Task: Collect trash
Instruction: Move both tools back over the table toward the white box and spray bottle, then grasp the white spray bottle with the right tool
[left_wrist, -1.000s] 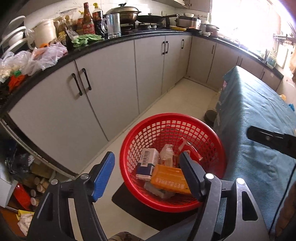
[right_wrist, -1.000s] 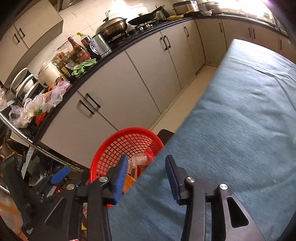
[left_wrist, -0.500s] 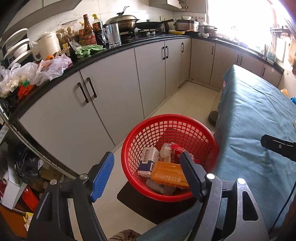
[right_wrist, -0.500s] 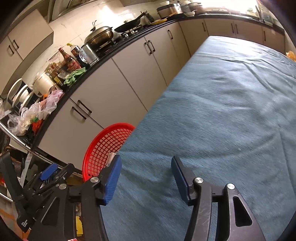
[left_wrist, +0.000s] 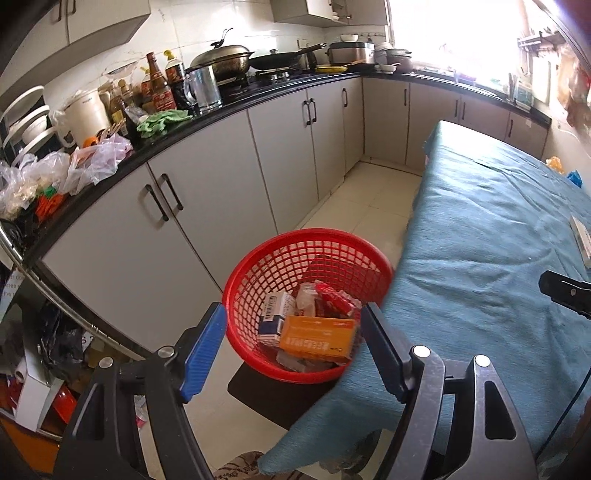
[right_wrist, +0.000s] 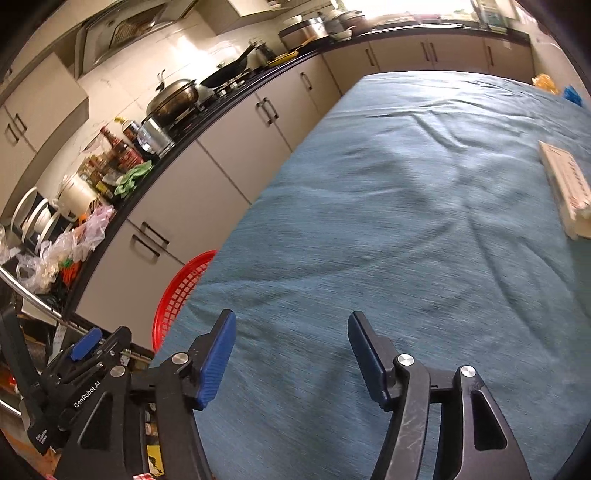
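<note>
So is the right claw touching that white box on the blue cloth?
Apart. The right wrist view shows the right claw, opening and empty, with a wide stretch of bare blue cloth between it and the white box.

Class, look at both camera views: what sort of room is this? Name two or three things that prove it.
Almost certainly a home kitchen: a lidded wok on the stove, sauce bottles on the black countertop, and a run of grey cabinets underneath.

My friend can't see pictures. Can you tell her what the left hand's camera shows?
A red basket on the kitchen floor holds boxes and wrappers, an orange box on top. The open, empty left gripper hovers above it, beside a table under a blue cloth.
</note>
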